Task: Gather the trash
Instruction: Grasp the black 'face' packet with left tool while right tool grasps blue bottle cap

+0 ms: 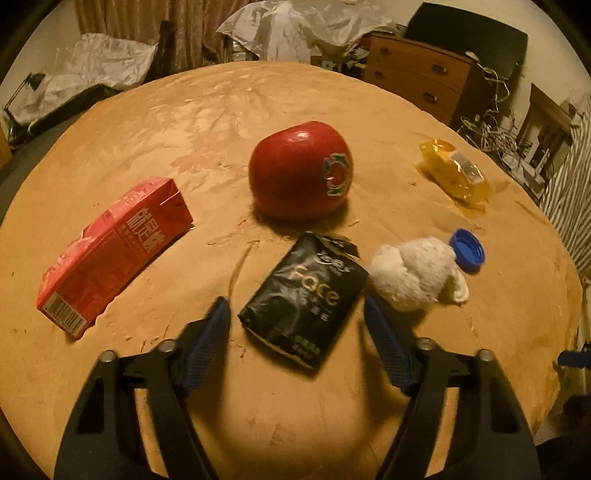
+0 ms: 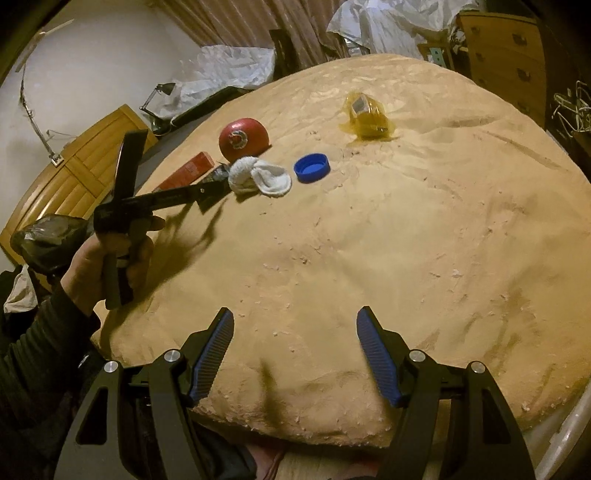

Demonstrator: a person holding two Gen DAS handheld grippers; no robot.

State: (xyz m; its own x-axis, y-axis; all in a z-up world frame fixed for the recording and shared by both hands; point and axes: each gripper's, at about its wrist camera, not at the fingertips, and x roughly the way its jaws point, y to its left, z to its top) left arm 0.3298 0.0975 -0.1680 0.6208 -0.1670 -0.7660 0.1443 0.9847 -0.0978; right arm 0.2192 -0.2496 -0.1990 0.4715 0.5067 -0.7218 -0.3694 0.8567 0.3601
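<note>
On the tan-covered table (image 1: 147, 122) lie a black "Face" packet (image 1: 304, 299), a red drink carton (image 1: 110, 251), a red apple (image 1: 300, 176), a white rolled sock (image 1: 413, 275), a blue bottle cap (image 1: 467, 250) and a yellow wrapper (image 1: 456, 172). My left gripper (image 1: 295, 314) is open, its blue fingers either side of the black packet, just above it. My right gripper (image 2: 295, 325) is open and empty over bare cloth near the table's front edge. The right wrist view shows the left gripper (image 2: 207, 190) by the sock (image 2: 258, 176), cap (image 2: 311, 167), apple (image 2: 243, 139) and wrapper (image 2: 365, 116).
A wooden chest of drawers (image 1: 417, 77) stands behind the table at right, with tangled cables (image 1: 491, 129) beside it. Crumpled plastic sheeting (image 1: 295, 29) lies behind. A wooden cabinet (image 2: 74, 177) and a desk lamp (image 2: 159, 96) stand at left.
</note>
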